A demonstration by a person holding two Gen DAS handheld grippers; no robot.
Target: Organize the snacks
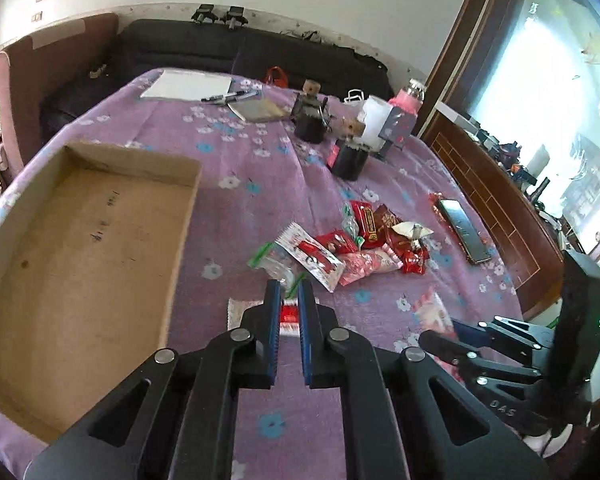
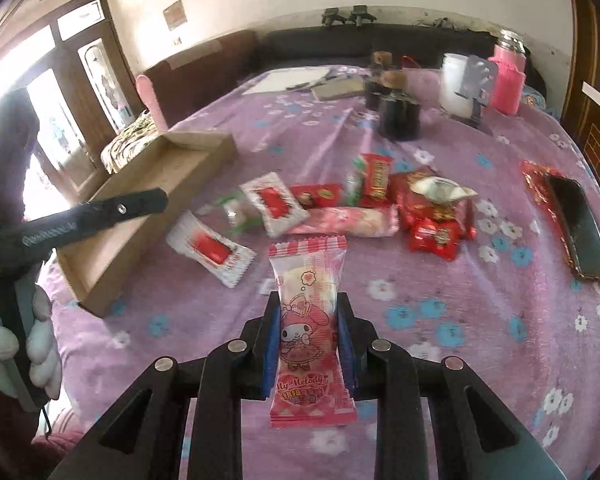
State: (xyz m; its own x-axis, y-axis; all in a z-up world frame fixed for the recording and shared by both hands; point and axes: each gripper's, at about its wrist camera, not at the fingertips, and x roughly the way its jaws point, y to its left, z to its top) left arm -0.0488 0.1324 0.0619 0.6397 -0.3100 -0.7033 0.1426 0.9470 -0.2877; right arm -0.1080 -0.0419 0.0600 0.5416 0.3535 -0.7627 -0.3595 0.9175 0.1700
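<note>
The right gripper [image 2: 309, 312] clamps one pink cartoon-printed snack packet [image 2: 309, 320]. The left gripper [image 1: 289, 300] looks pinched shut on one white-and-red wrapper [image 1: 289, 318]. At ten o'clock lies one shallow cardboard tray [image 1: 100, 232]; roughly ten loose red and white snack packets [image 2: 376, 204] lie at twelve o'clock, clearer from the right wrist.

black tongs [image 2: 309, 312], blue pads [image 2: 271, 344], silver rivets.

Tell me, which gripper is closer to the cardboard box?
Left. The left gripper hangs shut and empty close beside the box. The right gripper, clamped on a pink packet, is farther out on the box's right.
</note>
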